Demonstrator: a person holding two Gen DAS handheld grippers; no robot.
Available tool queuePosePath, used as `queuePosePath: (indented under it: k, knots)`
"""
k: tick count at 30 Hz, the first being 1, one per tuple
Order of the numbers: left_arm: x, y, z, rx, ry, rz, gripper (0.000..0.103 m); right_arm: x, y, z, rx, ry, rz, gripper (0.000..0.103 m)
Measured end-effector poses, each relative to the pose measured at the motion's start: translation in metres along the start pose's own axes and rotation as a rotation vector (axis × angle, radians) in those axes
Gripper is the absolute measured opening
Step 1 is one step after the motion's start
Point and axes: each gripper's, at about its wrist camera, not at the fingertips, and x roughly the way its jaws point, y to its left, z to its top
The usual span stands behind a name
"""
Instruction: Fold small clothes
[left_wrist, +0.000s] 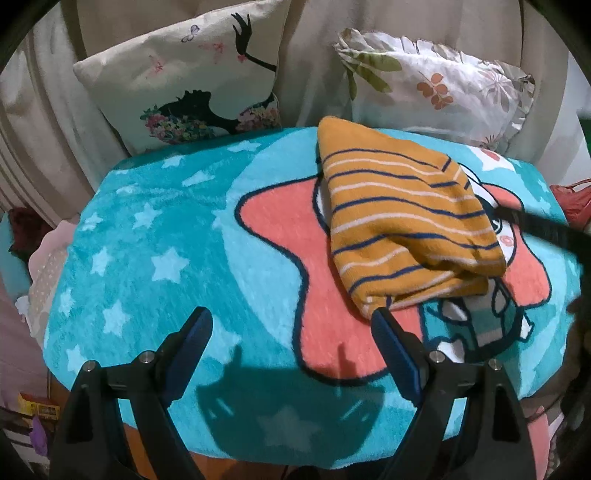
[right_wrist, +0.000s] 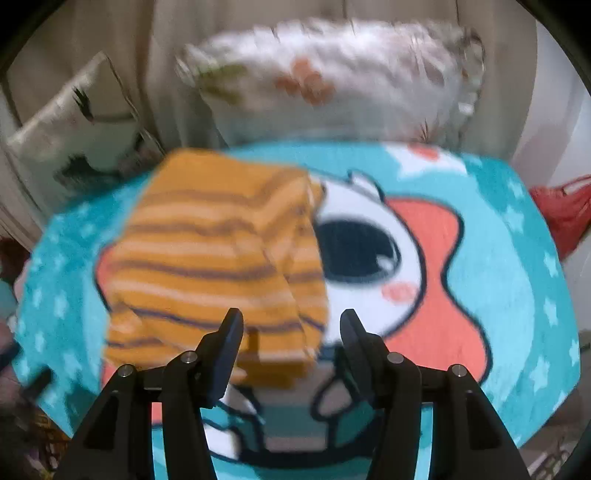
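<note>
Here, a folded orange garment with navy and white stripes (left_wrist: 402, 218) lies on a turquoise blanket printed with stars and a coral-and-white cartoon figure (left_wrist: 155, 229). The garment sits over the figure's face, right of the blanket's middle in the left wrist view, doubled over so that its layered edges show at the near end.

The left tongs (left_wrist: 291, 321) are spread wide and grasp nothing; they hang above the blanket, with the right finger's tip just beside the garment's near corner. Their shadow falls on the blanket below.

The right tongs (right_wrist: 291, 325) are likewise released and empty, poised over the garment's near right edge (right_wrist: 221, 266); that view is blurred, so whether they touch it is unclear.

Behind the blanket stand two cushions: one with a black silhouette of a lady (left_wrist: 192, 81), one with a floral print (left_wrist: 436, 85).
</note>
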Motion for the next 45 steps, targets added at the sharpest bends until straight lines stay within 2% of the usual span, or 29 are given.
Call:
queuePosePath:
  k: [5, 10, 13, 17, 19, 22, 24, 25, 26, 28, 30, 32, 34, 36, 38, 39, 41, 45]
  knots:
    - [0.003, -0.001, -0.002, -0.010, 0.019, 0.000, 0.087, 0.031, 0.039, 0.031, -0.089, 0.023, 0.037, 0.058]
    - [0.010, -0.002, -0.003, -0.019, 0.038, 0.003, 0.087, 0.091, 0.056, 0.034, -0.138, 0.132, 0.006, 0.058]
    - [0.016, -0.002, -0.003, -0.028, 0.049, 0.001, 0.087, 0.094, 0.057, 0.035, -0.167, 0.132, 0.008, 0.059]
    - [0.028, 0.004, 0.001, -0.071, 0.074, -0.012, 0.087, 0.078, 0.044, 0.044, -0.113, 0.091, 0.050, 0.059]
    - [0.036, 0.008, 0.005, -0.095, 0.085, -0.032, 0.087, 0.079, 0.039, 0.051, -0.107, 0.069, 0.028, 0.059]
    - [0.047, 0.010, 0.016, -0.131, 0.095, -0.064, 0.087, 0.103, 0.029, 0.050, -0.119, 0.137, -0.041, 0.059]
    - [0.054, 0.011, 0.025, -0.159, 0.095, -0.096, 0.087, 0.113, 0.023, 0.046, -0.140, 0.147, -0.060, 0.060]
    - [0.058, 0.011, 0.029, -0.169, 0.093, -0.108, 0.087, 0.113, 0.021, 0.044, -0.162, 0.136, -0.084, 0.062]
    - [0.062, 0.011, 0.035, -0.179, 0.093, -0.121, 0.087, 0.111, 0.016, 0.043, -0.169, 0.140, -0.094, 0.071]
    - [0.068, 0.010, 0.042, -0.197, 0.094, -0.153, 0.087, 0.099, -0.001, 0.043, -0.096, 0.142, -0.023, 0.071]
    - [0.072, 0.011, 0.042, -0.215, 0.095, -0.196, 0.087, 0.077, -0.016, 0.041, -0.027, 0.130, 0.093, 0.068]
    - [0.074, 0.012, 0.038, -0.226, 0.088, -0.244, 0.087, 0.053, -0.028, 0.033, 0.015, 0.113, 0.213, 0.068]
    - [0.077, 0.011, 0.032, -0.218, 0.099, -0.265, 0.087, 0.034, -0.030, 0.019, 0.003, 0.114, 0.295, 0.068]
    - [0.079, 0.016, 0.024, -0.228, 0.096, -0.262, 0.087, 0.017, -0.027, 0.000, -0.019, 0.118, 0.386, 0.063]
    - [0.082, 0.024, 0.017, -0.249, 0.109, -0.251, 0.087, 0.011, -0.022, -0.021, 0.024, 0.166, 0.546, 0.063]
    - [0.084, 0.028, 0.015, -0.261, 0.118, -0.246, 0.087, 0.012, -0.018, -0.028, 0.038, 0.185, 0.586, 0.062]
    - [0.087, 0.039, 0.011, -0.307, 0.137, -0.240, 0.087, 0.022, -0.004, -0.045, 0.046, 0.218, 0.611, 0.062]
    - [0.082, 0.050, 0.009, -0.342, 0.136, -0.246, 0.087, 0.060, -0.003, -0.053, 0.139, 0.214, 0.549, 0.056]
